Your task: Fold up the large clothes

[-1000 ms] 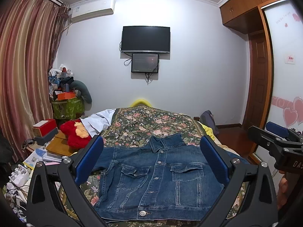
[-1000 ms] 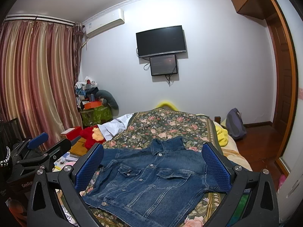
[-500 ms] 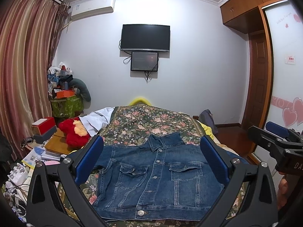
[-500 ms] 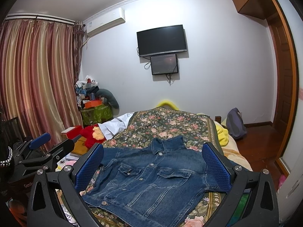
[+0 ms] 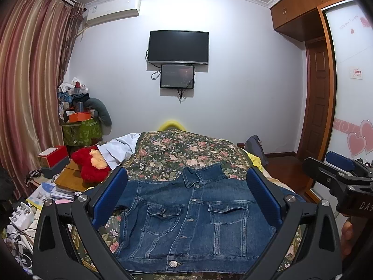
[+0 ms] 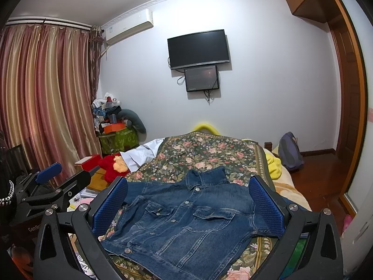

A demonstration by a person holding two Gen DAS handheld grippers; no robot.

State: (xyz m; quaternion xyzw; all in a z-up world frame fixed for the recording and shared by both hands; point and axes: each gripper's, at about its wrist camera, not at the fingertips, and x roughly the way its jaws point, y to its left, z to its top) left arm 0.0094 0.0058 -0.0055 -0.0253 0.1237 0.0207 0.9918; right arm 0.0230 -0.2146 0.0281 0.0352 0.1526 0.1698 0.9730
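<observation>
Left wrist view: left gripper [image 5: 186, 196] fingers wide, empty, above jacket [image 5: 193, 224] lying flat, buttoned, at the bed's [image 5: 186, 149] near edge. Right wrist view: right gripper [image 6: 188, 200] fingers wide, empty, over the jacket [image 6: 186, 221].

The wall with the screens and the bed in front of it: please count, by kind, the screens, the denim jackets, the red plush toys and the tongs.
Screens on the wall: 2, the large screen and the small screen below it
Denim jacket: 1
Red plush toy: 1
Tongs: 2, the left tongs and the right tongs, both open
Total: 6
</observation>
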